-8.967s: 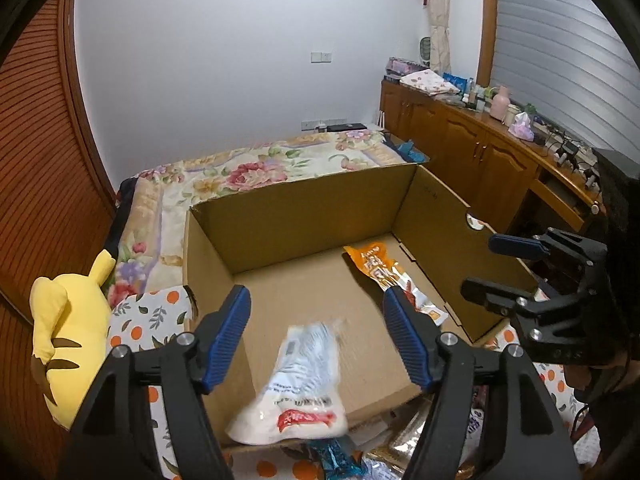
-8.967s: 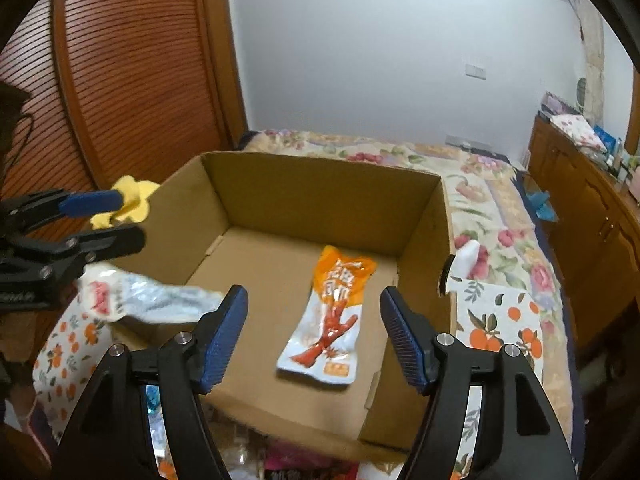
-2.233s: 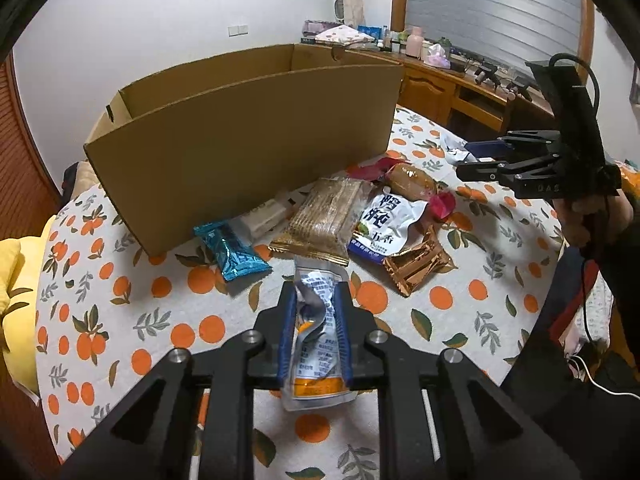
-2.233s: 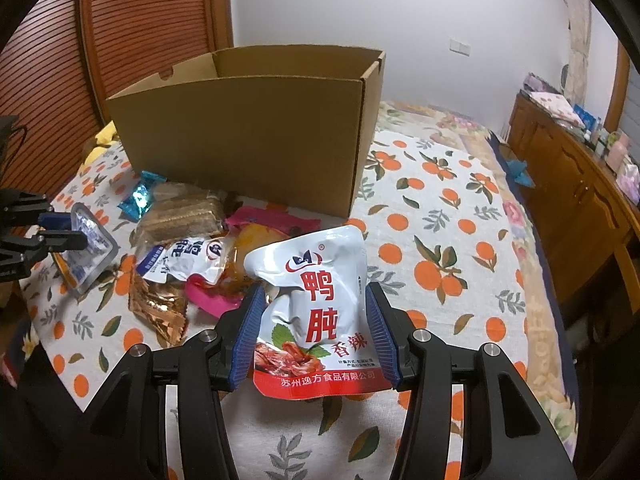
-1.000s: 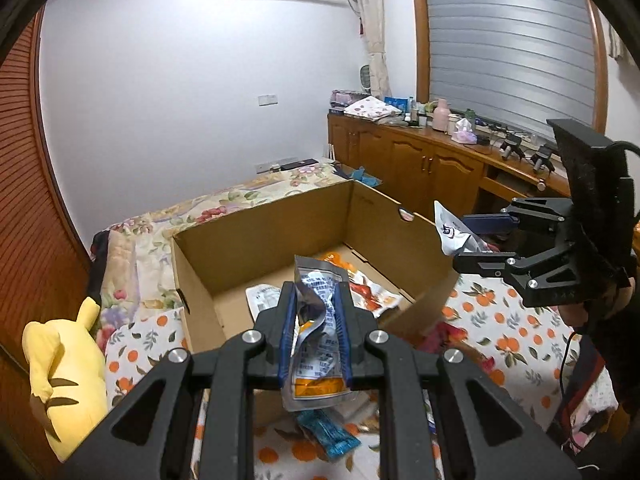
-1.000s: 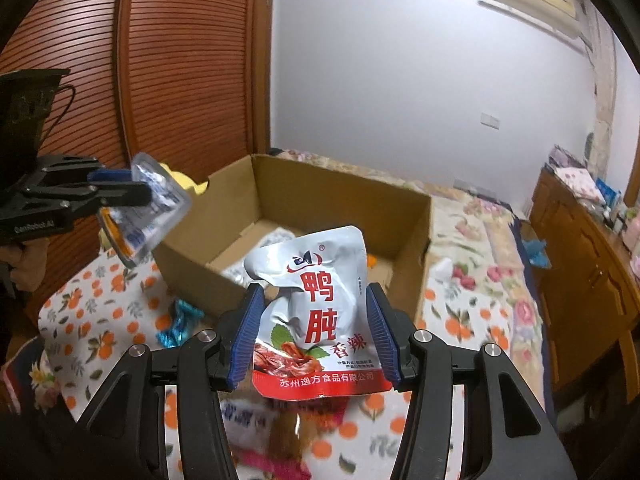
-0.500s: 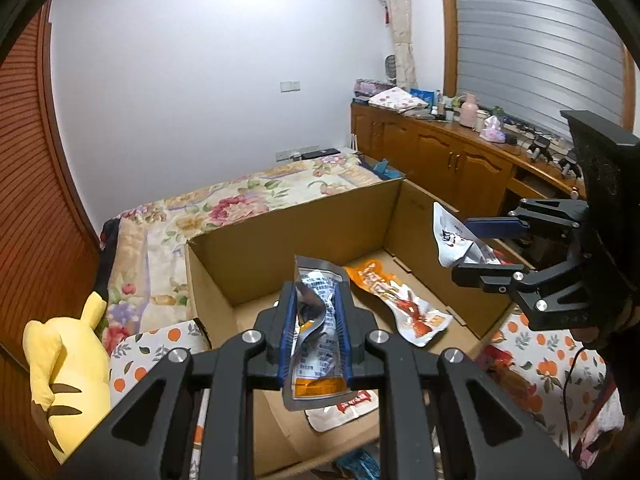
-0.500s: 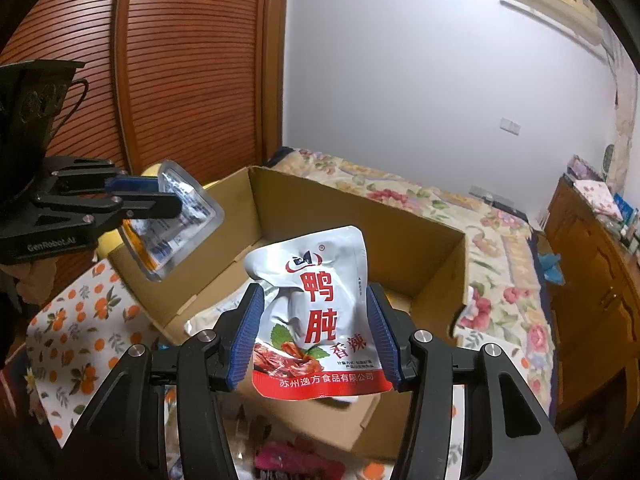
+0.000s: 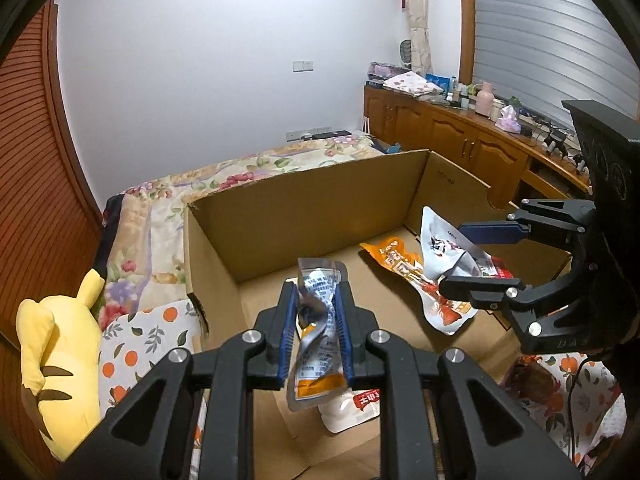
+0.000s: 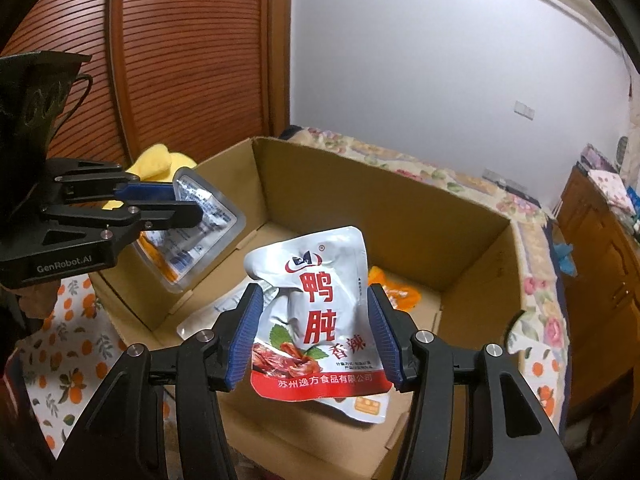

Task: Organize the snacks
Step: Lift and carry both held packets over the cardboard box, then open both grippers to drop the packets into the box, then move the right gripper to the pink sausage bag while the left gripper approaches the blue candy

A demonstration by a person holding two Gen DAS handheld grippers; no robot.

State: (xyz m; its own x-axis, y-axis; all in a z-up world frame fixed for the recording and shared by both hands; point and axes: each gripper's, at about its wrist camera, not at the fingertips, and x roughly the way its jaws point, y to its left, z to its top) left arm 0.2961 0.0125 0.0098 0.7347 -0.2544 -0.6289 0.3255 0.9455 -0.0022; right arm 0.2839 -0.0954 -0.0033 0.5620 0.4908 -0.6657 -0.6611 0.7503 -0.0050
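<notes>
An open cardboard box (image 9: 312,216) (image 10: 384,208) stands on the orange-print table. An orange snack pouch (image 9: 400,268) and a white pouch with a red label (image 9: 356,412) lie inside it. My left gripper (image 9: 316,328) is shut on a crumpled silver pouch (image 9: 316,344) above the box's near left part; it also shows in the right wrist view (image 10: 196,236). My right gripper (image 10: 316,336) is shut on a white and red duck-gizzard pouch (image 10: 320,312) above the box's right side; the pouch also shows in the left wrist view (image 9: 448,248).
A yellow plush toy (image 9: 56,364) lies left of the box. A brown snack packet (image 9: 532,380) lies on the tablecloth (image 9: 132,340) to the right. A bed with a floral cover (image 9: 224,172) is behind the box, wooden cabinets (image 9: 460,144) at the right wall.
Both grippers have moved forward and lower over the open box, each still holding its pouch. The box interior now fills more of both views.
</notes>
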